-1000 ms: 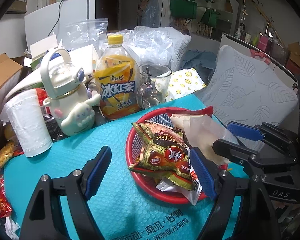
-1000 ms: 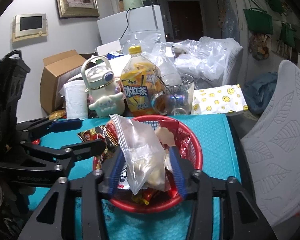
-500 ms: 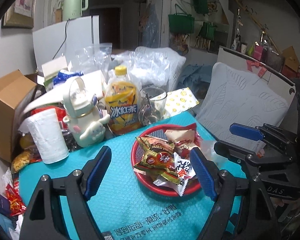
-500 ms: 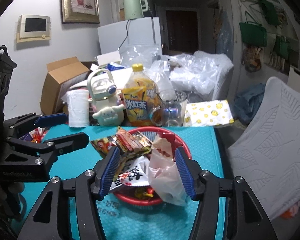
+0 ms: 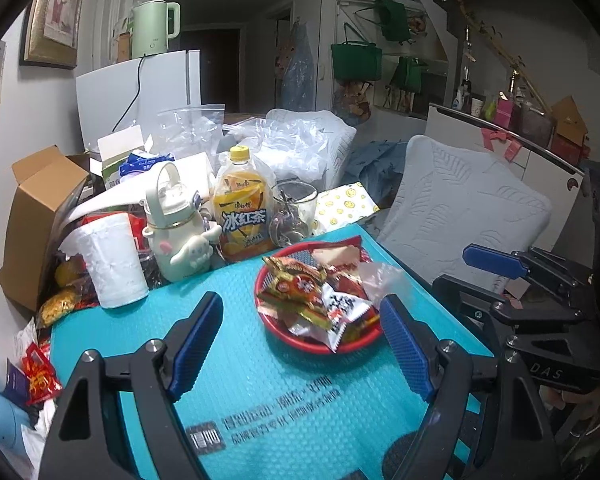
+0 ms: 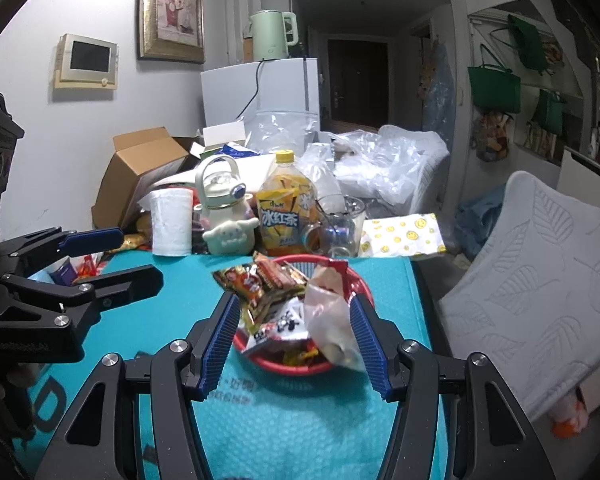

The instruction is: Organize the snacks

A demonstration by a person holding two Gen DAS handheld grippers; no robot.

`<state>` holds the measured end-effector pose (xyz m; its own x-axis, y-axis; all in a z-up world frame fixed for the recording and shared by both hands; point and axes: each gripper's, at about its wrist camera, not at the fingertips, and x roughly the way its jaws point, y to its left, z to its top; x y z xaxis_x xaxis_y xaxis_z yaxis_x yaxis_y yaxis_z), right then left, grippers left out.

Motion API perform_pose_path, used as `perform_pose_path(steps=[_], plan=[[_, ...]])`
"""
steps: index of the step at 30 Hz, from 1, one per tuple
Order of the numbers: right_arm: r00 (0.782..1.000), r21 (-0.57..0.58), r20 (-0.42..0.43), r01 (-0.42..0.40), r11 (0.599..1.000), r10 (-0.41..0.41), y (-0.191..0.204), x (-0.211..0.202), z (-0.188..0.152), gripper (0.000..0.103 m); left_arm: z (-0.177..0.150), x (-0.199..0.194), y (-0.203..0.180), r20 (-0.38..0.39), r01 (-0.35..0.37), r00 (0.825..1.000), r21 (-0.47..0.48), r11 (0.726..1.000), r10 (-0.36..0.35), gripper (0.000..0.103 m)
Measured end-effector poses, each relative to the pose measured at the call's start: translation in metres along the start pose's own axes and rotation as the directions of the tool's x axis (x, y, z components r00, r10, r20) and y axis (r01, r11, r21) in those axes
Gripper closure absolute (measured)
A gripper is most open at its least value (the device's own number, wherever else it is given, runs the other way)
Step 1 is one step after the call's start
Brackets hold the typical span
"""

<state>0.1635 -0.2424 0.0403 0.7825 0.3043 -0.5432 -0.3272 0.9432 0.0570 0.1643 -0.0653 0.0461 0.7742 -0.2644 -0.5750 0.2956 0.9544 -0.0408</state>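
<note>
A red mesh basket (image 5: 288,338) (image 6: 292,366) sits on the teal mat (image 5: 260,408), piled with snack packets (image 5: 296,288) (image 6: 260,284). A clear plastic bag of snacks (image 5: 380,280) (image 6: 332,316) leans on the basket's right side, free of any pad. My left gripper (image 5: 300,346) hovers open and empty, back from the basket. My right gripper (image 6: 294,344) is also open and raised behind the basket, holding nothing. In each wrist view the other gripper shows from the side: the right gripper (image 5: 472,276) and the left gripper (image 6: 116,258).
Behind the basket stand an iced tea bottle (image 5: 242,212), a glass mug (image 5: 294,212), a white cartoon water jug (image 5: 176,236) and a paper roll (image 5: 112,264). A cardboard box (image 5: 36,216) and loose packets (image 5: 40,376) crowd the left. A grey cushion (image 5: 460,200) lies right.
Both grippers have drawn back and up from the basket. The right gripper, shut on the clear bag a second ago, has let it go into the basket.
</note>
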Motion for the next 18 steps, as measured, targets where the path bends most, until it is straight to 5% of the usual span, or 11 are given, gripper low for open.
perform_pose_path(steps=[18], plan=[[0.995, 0.078, -0.043, 0.090, 0.993, -0.087, 0.012, -0.058, -0.065, 0.046, -0.063, -0.032, -0.019, -0.063, 0.043, 0.997, -0.053, 0.998, -0.046, 0.023]])
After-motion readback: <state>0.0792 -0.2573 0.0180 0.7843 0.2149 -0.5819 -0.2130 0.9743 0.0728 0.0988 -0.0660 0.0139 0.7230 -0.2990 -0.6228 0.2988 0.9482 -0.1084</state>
